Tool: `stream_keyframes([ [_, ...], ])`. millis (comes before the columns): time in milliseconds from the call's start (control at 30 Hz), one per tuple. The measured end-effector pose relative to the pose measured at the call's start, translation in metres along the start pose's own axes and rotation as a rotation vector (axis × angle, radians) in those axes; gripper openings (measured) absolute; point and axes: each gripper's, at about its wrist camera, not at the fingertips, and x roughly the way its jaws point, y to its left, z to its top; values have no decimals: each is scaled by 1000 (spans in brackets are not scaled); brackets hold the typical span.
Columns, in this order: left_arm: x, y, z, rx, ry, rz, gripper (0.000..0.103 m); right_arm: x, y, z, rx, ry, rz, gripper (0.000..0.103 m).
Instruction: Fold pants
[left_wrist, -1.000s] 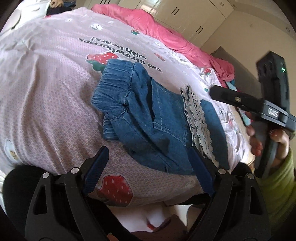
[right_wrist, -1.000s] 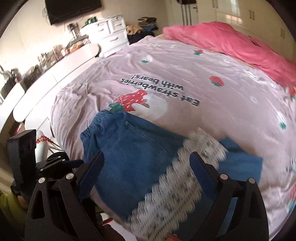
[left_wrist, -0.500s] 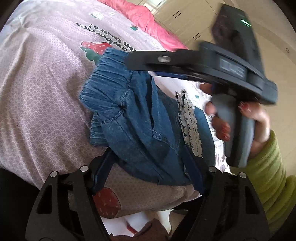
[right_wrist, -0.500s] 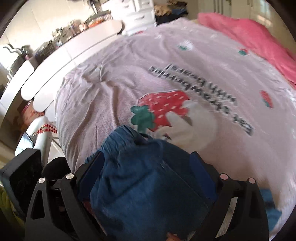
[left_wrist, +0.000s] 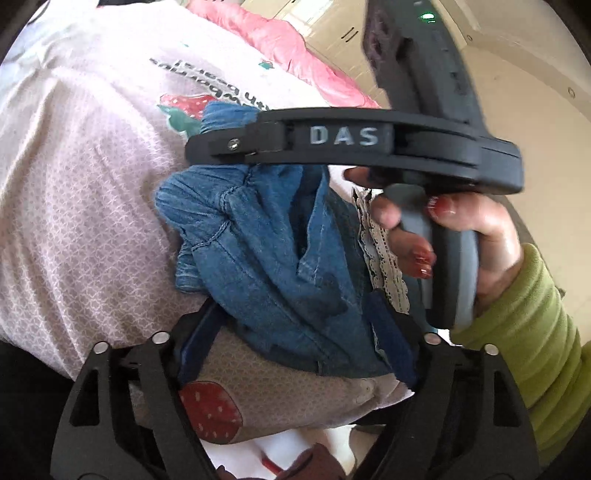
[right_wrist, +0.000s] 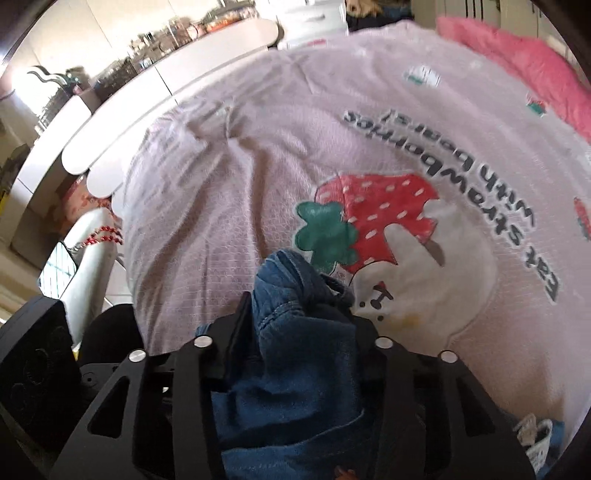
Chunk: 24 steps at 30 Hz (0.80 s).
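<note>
Both grippers on the denim pants (left_wrist: 280, 266)

Right gripper (right_wrist: 299, 325) pinches the waistband at six o'clock; left gripper (left_wrist: 295, 325) straddles fabric, spread wide.

Bed (right_wrist: 229, 206): pale pink cover, strawberry-and-bear print with lettering, centre right of right wrist frame. Denim pants (left_wrist: 280, 258) bunched on cover, frame centre. Pink duvet (right_wrist: 524, 62) on bed, upper right.

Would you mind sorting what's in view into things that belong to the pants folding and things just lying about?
Belongs to the job:
denim pants
lace trim on the pants
left gripper
right gripper, closed on the pants

Just lying about:
pink blanket
strawberry bedsheet
white shelf
red beads
</note>
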Motion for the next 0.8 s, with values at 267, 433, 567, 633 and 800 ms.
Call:
stream_keyframes([
  [267,5,-29,2,51,-8,22,70,-68,-21,-21,60,-130,90,32],
  [433,11,-60,12,62,1,-32,70,-103,-35,-41,77,-193,84,32],
  [567,16,-88,13,102,3,-28,70,-129,-50,-59,98,-247,84,33],
  [633,19,-101,12,119,6,-22,70,-141,-56,-70,98,-269,93,35],
  [800,36,-124,14,150,9,-2,70,-157,-70,-89,110,-313,98,39],
])
